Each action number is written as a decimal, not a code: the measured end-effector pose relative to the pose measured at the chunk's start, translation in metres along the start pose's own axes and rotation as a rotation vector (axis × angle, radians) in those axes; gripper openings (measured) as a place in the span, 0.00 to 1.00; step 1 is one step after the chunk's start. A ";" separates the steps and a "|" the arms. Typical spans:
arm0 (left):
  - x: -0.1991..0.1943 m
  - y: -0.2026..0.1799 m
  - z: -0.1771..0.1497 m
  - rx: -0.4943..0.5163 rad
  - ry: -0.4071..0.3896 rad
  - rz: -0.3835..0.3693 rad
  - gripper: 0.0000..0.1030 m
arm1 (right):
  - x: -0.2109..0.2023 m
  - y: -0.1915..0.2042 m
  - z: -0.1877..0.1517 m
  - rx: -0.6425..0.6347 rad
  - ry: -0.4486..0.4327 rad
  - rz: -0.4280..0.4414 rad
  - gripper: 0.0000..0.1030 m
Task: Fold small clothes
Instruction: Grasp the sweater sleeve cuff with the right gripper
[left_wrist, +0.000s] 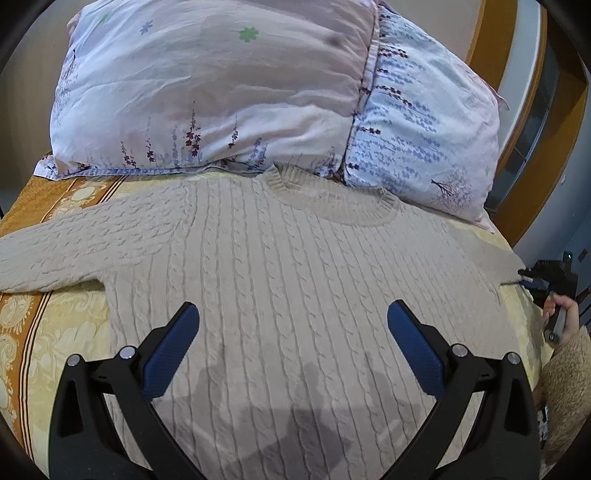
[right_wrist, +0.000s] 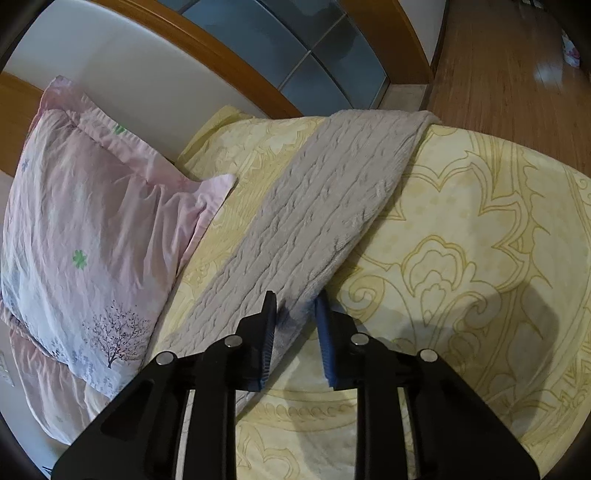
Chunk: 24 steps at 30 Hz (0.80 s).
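The cream sweater (left_wrist: 295, 258) lies flat on the bed (right_wrist: 480, 240) just below the pillow (left_wrist: 221, 92), the left gripper (left_wrist: 293, 314) wide open above it, the right gripper (right_wrist: 295, 306) pinching its sleeve (right_wrist: 332, 206).

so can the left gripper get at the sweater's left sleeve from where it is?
Probably yes. The left gripper hangs open over the sweater body, and the left sleeve lies flat on the bedspread with nothing on it or between them.
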<state>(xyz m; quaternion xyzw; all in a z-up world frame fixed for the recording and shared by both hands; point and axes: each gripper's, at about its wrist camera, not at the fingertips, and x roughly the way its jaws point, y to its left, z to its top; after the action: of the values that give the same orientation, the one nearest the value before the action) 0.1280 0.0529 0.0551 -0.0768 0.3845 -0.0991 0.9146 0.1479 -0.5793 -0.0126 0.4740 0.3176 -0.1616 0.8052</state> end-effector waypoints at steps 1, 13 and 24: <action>0.001 0.001 0.002 -0.004 0.003 -0.002 0.98 | 0.000 0.001 0.000 -0.004 -0.004 -0.005 0.20; 0.010 0.012 0.021 -0.063 -0.014 -0.132 0.98 | -0.031 0.058 -0.008 -0.236 -0.138 0.065 0.09; 0.032 0.033 0.026 -0.215 0.032 -0.186 0.98 | -0.034 0.188 -0.142 -0.595 0.077 0.393 0.09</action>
<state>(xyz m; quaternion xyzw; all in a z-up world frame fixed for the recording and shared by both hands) 0.1729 0.0790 0.0440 -0.2079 0.3986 -0.1427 0.8818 0.1772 -0.3643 0.0854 0.2766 0.2838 0.1139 0.9110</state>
